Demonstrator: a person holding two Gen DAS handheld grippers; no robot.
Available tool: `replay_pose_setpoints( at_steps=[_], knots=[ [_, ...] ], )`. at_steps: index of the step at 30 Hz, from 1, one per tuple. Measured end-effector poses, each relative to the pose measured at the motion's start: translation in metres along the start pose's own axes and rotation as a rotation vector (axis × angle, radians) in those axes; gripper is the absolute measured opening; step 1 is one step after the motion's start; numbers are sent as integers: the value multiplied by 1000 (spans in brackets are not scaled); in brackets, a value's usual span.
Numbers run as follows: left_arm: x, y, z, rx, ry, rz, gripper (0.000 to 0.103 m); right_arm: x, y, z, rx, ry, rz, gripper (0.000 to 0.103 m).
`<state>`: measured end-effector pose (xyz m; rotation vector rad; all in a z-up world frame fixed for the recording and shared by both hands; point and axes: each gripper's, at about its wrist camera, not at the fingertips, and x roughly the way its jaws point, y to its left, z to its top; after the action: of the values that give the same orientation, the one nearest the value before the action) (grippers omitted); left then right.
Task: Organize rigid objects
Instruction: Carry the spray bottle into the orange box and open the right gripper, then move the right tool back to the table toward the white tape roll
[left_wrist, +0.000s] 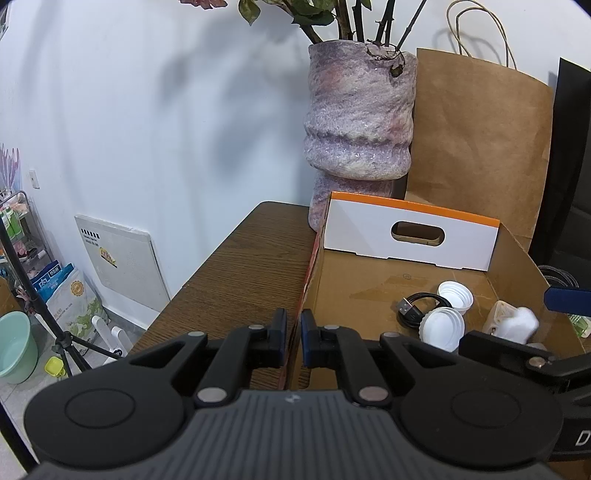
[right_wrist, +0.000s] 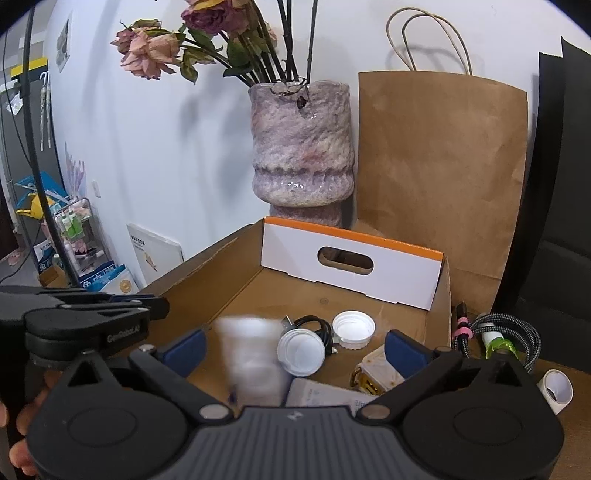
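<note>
An open cardboard box (left_wrist: 369, 295) stands on a brown wooden table (left_wrist: 240, 266). My left gripper (left_wrist: 293, 339) is shut on the box's left wall, one finger on each side of it. Inside lie two white caps (right_wrist: 353, 328) (right_wrist: 301, 350), a black USB cable (right_wrist: 314, 325), a beige plug-like piece (right_wrist: 373, 373) and a white card (right_wrist: 325, 395). My right gripper (right_wrist: 295, 349) stands wide open over the box. A blurred white object (right_wrist: 251, 358) is between its fingers, and neither pad touches it.
A mottled purple vase (right_wrist: 301, 147) with dried roses and a brown paper bag (right_wrist: 439, 166) stand behind the box. To the right of the box lie a braided cable (right_wrist: 517, 332), a green-tipped item (right_wrist: 498, 345) and a white tube (right_wrist: 556, 389). The table's left edge drops to the floor.
</note>
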<state>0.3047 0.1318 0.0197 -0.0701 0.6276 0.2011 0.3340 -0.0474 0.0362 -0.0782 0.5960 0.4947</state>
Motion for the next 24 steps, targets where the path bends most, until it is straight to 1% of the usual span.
replay_pose_setpoints(
  at_steps=[21, 24],
  knots=[
    [0, 0, 0, 1, -1, 0, 9, -1, 0, -2, -3, -6, 6, 103],
    [0, -1, 0, 2, 0, 2, 9, -5, -3, -2, -1, -26, 35, 103]
  ],
)
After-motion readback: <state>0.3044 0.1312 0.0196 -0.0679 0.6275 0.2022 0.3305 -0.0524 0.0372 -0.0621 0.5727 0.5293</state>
